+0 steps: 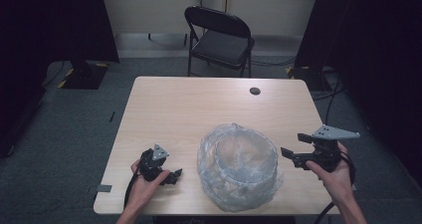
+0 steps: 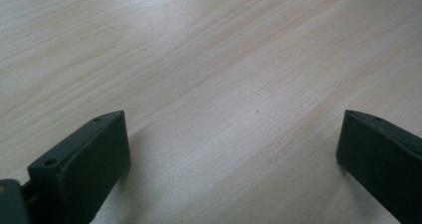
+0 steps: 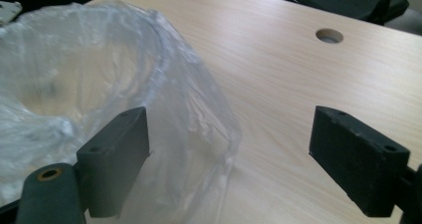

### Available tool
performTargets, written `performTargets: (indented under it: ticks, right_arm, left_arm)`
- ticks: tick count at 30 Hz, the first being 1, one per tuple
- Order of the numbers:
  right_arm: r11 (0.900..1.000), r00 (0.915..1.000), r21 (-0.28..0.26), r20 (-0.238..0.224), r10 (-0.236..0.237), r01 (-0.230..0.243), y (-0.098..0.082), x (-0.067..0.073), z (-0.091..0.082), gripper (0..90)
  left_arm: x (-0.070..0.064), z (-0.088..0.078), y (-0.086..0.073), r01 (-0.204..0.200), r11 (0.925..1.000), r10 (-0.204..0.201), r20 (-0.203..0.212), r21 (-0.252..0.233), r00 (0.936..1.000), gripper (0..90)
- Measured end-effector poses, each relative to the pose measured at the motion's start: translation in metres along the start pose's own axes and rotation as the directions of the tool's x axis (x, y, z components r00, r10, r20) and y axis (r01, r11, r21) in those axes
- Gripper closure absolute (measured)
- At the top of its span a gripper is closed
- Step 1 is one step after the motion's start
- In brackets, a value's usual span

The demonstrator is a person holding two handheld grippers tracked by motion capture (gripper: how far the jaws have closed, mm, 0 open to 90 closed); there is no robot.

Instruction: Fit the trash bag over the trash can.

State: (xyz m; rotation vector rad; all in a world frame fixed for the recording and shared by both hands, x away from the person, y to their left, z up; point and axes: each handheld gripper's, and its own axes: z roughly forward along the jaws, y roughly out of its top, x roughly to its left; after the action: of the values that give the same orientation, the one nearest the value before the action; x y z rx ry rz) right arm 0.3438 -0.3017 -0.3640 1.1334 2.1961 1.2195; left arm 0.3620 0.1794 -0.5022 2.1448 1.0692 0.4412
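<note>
So your clear plastic-wrapped bowl [image 1: 238,167] sits near the table's [image 1: 174,109] front edge, no readable label. Your right gripper [image 1: 294,149] hovers wide open just beside it; your left gripper [image 1: 175,176] rests wide open on bare wood.

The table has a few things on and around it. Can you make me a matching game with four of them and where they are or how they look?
Things:
1. bag
2. chair
3. hole
4. left tongs

Places or states:
A. black, behind the table's far edge
B. open, low over bare wood
C. clear and crinkly, between both tongs
D. round, near the table's far right corner

Pairs: 1-C, 2-A, 3-D, 4-B
</note>
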Motion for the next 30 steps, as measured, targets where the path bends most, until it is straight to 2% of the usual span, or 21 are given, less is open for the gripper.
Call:
performTargets:
  ticks: [5, 11, 14, 17, 19, 21, 23, 27, 30]
  right_arm:
    - [0.999, 0.9988, 0.01, 0.033, 0.035, -0.035, -0.013, -0.012, 0.0, 15.8]
    - [0.996, 0.9936, 0.007, 0.077, 0.083, -0.084, -0.034, -0.027, 0.002, 16.5]
    - [0.998, 0.9917, 0.003, 0.112, 0.064, -0.065, -0.043, -0.031, 0.004, 20.8]
    - [0.998, 0.9886, -0.01, 0.14, 0.056, -0.055, -0.051, -0.034, 0.003, 19.3]
    - [0.998, 0.9843, -0.014, 0.168, 0.055, -0.053, -0.056, -0.038, 0.003, 17.3]
    - [0.998, 0.9756, -0.006, 0.211, 0.06, -0.061, -0.062, -0.042, 0.005, 14.2]
    - [0.998, 0.9662, 0.01, 0.25, 0.065, -0.069, -0.069, -0.046, 0.007, 15.8]
    - [0.992, 0.9586, 0.032, 0.264, 0.107, -0.12, -0.084, -0.055, 0.014, 15.1]
    - [0.986, 0.9498, 0.056, 0.283, 0.134, -0.156, -0.094, -0.06, 0.023, 15.4]
  left_arm:
    - [0.0, 0.0, 0.0, -0.001, 1.0, 0.001, 0.001, -0.001, 1.0, 0.0]
    - [0.0, 0.0, 0.0, 0.0, 1.0, 0.0, 0.001, -0.001, 1.0, 0.0]
    - [0.0, 0.0, 0.0, 0.0, 1.0, 0.0, 0.0, -0.001, 1.0, 0.0]
    - [0.0, 0.0, 0.0, 0.0, 1.0, 0.0, 0.0, -0.001, 1.0, 0.0]
    - [0.0, 0.0, 0.0, 0.0, 1.0, 0.0, 0.0, -0.001, 1.0, 0.0]
    - [0.0, 0.0, 0.0, 0.0, 1.0, 0.0, 0.0, -0.001, 1.0, 0.0]
    - [0.0, 0.0, 0.0, 0.0, 1.0, 0.0, 0.0, -0.001, 1.0, 0.0]
    - [0.0, 0.0, 0.0, 0.001, 1.0, -0.001, -0.001, -0.001, 1.0, 0.0]
    - [0.0, 0.0, 0.0, 0.0, 1.0, 0.0, -0.001, -0.001, 1.0, 0.0]
